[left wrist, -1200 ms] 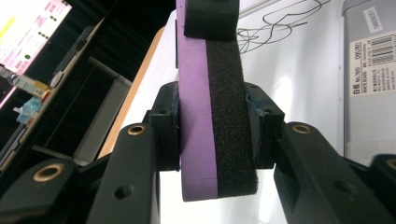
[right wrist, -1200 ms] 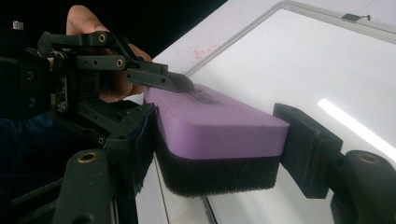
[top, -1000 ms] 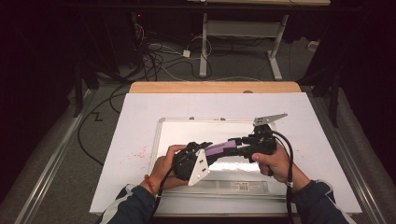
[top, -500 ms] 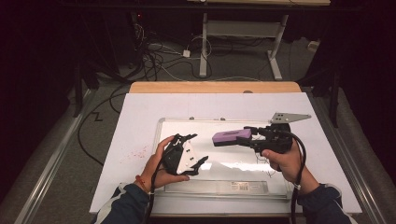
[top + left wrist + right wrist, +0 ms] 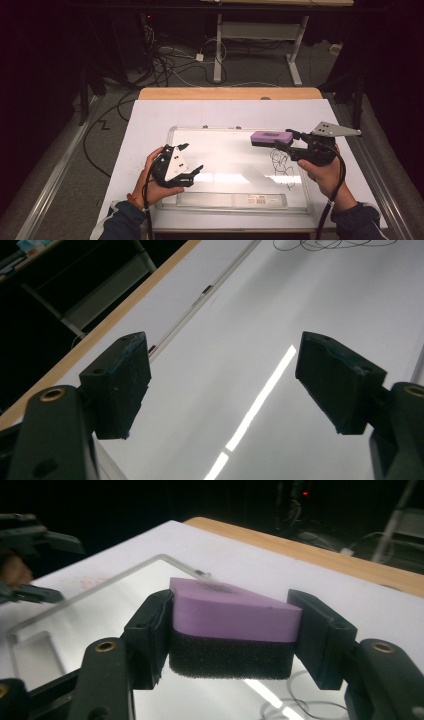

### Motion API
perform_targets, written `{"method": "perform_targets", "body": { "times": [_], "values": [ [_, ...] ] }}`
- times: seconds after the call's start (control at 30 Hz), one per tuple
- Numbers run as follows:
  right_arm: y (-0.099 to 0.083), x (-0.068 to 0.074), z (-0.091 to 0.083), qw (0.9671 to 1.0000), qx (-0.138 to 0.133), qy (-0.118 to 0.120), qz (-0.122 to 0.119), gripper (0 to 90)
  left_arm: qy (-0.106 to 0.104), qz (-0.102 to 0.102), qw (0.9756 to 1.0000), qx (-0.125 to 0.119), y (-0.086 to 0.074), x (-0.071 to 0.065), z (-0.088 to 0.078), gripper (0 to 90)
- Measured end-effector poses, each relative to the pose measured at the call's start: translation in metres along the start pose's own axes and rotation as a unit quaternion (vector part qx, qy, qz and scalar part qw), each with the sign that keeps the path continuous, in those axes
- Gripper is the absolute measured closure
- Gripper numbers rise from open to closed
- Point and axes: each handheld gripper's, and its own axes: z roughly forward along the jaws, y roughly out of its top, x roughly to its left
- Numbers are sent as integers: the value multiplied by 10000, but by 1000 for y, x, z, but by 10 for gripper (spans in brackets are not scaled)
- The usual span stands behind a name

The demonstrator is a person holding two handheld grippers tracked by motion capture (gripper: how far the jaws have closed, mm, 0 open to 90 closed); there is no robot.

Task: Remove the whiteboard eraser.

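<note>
A purple eraser (image 5: 271, 137) with a black felt underside (image 5: 230, 657) is held just above a whiteboard (image 5: 225, 150), and my right gripper (image 5: 283, 140) is shut on its two sides. A black scribble (image 5: 281, 162) marks the board right below and in front of the eraser. In the right gripper view the jaws press the eraser (image 5: 232, 612) from both sides. My left gripper (image 5: 191, 157) hovers open over the board's left part with nothing between its pads (image 5: 122, 385). The left gripper view shows the glossy board (image 5: 225, 340) and the scribble (image 5: 330, 244) far ahead.
The whiteboard lies on a white sheet (image 5: 150, 120) covering a wooden table whose far edge (image 5: 230, 93) shows. A label strip (image 5: 232, 200) runs along the board's near edge. Cables (image 5: 170, 60) and desk legs (image 5: 218, 40) occupy the dark floor beyond.
The two grippers were together at the board's front middle with the eraser between them. The left one has opened and drawn back left; the right has carried the eraser right and farther back.
</note>
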Motion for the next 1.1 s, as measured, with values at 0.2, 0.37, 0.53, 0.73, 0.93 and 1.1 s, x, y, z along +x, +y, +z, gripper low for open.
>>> {"method": "perform_targets", "body": {
  "times": [0.2,0.37,0.53,0.73,0.93,1.1],
  "values": [
    [-9,-9,-11,9986,53,-508,-124,384,129,-497,9987,41,-24,8,-18,209],
    [-15,-17,-15,9965,90,-821,-164,384,175,-873,9958,209,-47,12,-32,209],
    [-21,-21,-12,9939,206,-1052,-250,384,228,-986,9945,275,-60,11,-43,209],
    [-29,-22,-2,9918,351,-1161,-397,384,163,-1016,9940,364,-62,6,-43,209],
    [-35,-20,10,9896,537,-1243,-490,383,87,-964,9944,426,-63,5,-40,209],
    [-45,-17,16,9876,749,-1265,-547,382,54,-933,9945,466,-62,3,-39,209]
  ]
}}
